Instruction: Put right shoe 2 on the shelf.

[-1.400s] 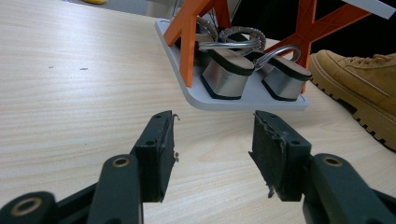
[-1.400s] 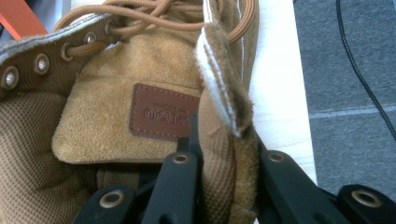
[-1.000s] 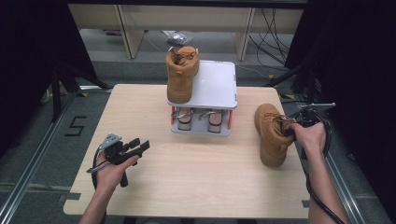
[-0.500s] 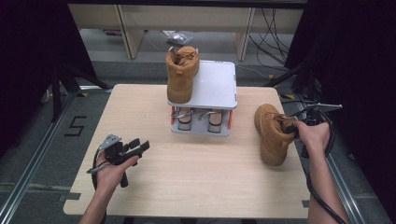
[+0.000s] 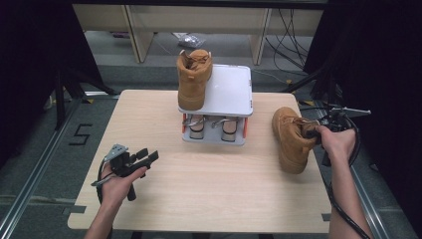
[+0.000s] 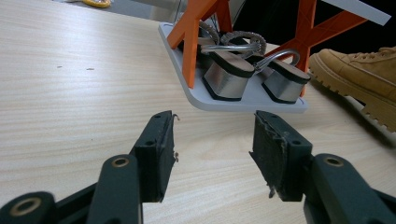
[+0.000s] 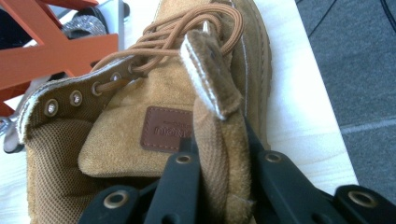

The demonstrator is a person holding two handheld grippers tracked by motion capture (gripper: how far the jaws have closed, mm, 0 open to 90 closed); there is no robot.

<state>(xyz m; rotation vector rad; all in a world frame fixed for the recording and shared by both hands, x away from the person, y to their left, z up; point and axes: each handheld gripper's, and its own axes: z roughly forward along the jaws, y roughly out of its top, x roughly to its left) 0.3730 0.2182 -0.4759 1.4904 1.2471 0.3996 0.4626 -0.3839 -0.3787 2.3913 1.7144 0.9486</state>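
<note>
On the pale wooden desk point(image 5: 209, 184), right of the white rack point(image 5: 226, 94), a tan suede boot point(image 5: 291, 139) stands upright; the right gripper point(image 7: 219, 186) fingers pinch its collar, the left gripper point(image 6: 212, 149) fingers spread, empty.

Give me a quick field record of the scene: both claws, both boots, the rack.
right claw: shut on the collar edge of the boot on the table
left claw: open, nothing between its jaws, low over the table
second boot: upright on the rack's top shelf, left side
rack: white, orange legs, table's far middle
lower shelf: a pair of silver heeled shoes
</note>
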